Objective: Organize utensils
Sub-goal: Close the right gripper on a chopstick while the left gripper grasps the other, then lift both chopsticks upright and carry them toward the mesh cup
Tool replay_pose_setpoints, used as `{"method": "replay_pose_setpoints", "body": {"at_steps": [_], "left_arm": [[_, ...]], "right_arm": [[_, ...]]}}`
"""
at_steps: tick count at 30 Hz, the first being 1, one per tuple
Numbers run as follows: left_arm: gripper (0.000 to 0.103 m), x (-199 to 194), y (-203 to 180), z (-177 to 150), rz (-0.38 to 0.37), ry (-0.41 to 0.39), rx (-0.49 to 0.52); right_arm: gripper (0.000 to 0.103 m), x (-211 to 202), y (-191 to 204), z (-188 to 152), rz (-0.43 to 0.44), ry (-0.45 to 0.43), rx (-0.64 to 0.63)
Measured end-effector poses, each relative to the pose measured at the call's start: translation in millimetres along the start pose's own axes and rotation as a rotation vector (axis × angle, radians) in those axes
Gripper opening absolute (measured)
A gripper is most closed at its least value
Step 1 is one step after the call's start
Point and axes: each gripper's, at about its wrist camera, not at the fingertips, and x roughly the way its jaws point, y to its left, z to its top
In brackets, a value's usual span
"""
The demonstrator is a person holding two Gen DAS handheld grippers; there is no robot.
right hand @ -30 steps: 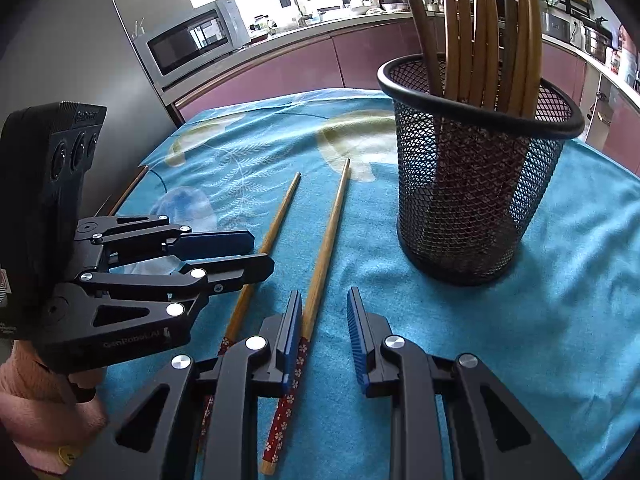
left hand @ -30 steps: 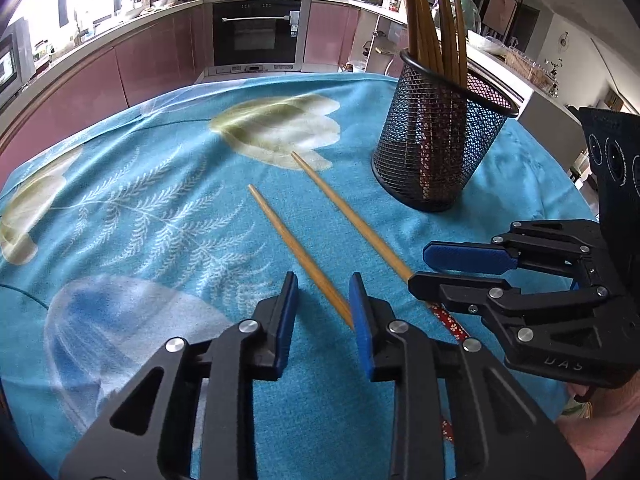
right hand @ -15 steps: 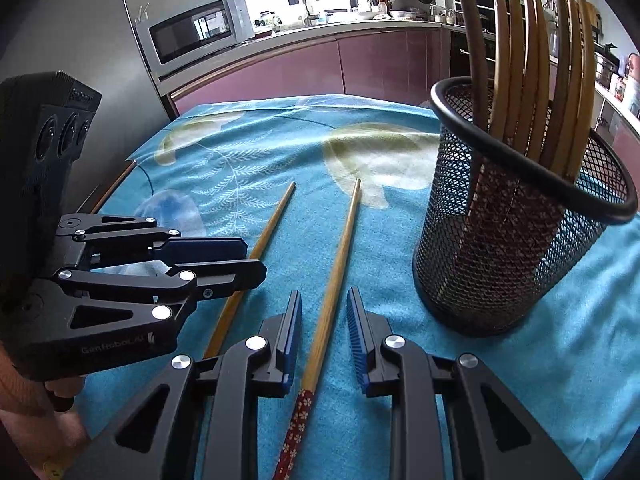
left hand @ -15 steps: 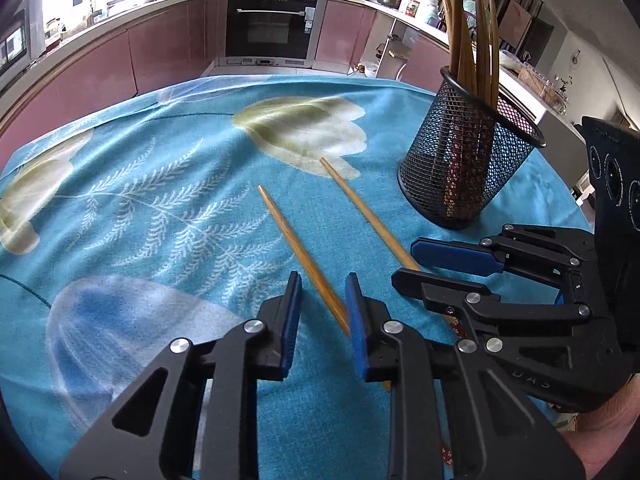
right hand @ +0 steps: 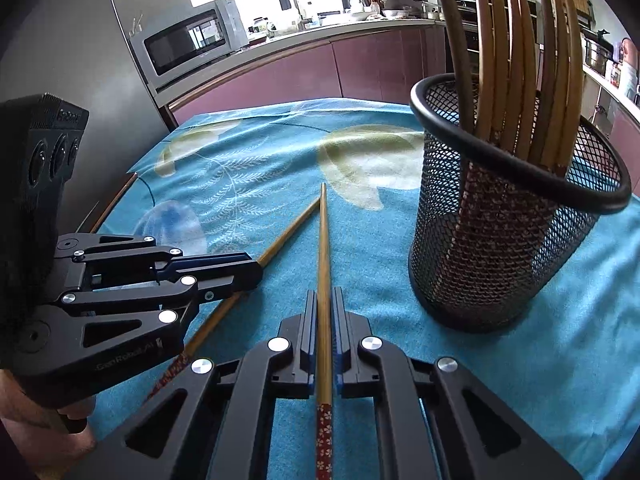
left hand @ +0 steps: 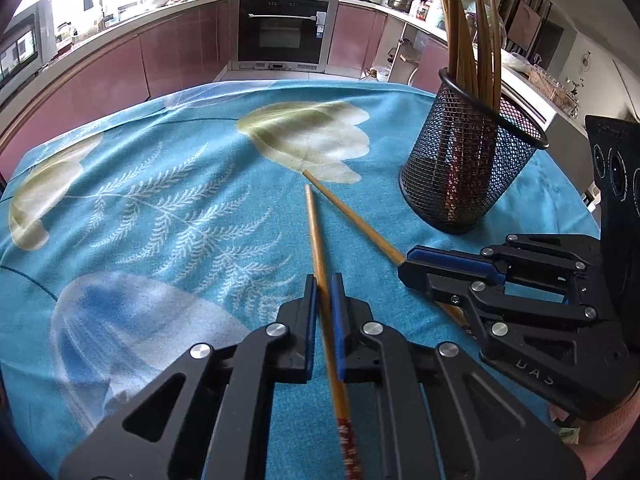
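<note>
- A worktop covered by a blue flowered cloth (left hand: pixel 168 208) is seen, with a kitchen behind it.
- The jaws of the left gripper (left hand: pixel 323 284) are closed on one chopstick (left hand: pixel 316 232), which is gripped partway along its shaft, its tip pointing to the far side.
- The jaws of the right gripper (right hand: pixel 324 300) are closed on a second chopstick (right hand: pixel 323 240), just right of the first; its red patterned end is seen near the camera.
- The far tips of the two chopsticks are seen close together above the cloth; whether they touch cannot be told.
- A black mesh cup (right hand: pixel 500 264) is stood upright on the cloth to the right, apart from both grippers.
- Several more chopsticks (right hand: pixel 516 60) are held upright in the cup.
</note>
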Motion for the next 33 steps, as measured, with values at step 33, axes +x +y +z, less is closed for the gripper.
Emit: {"method": "replay_pose_setpoints", "body": {"at_steps": [33], "left_arm": [[0.007, -64.0, -3.8, 0.5, -0.069, -0.126, -0.022]], "right_arm": [[0.006, -74.6, -4.3, -9.5, 0.109, -0.161, 0.032]]}}
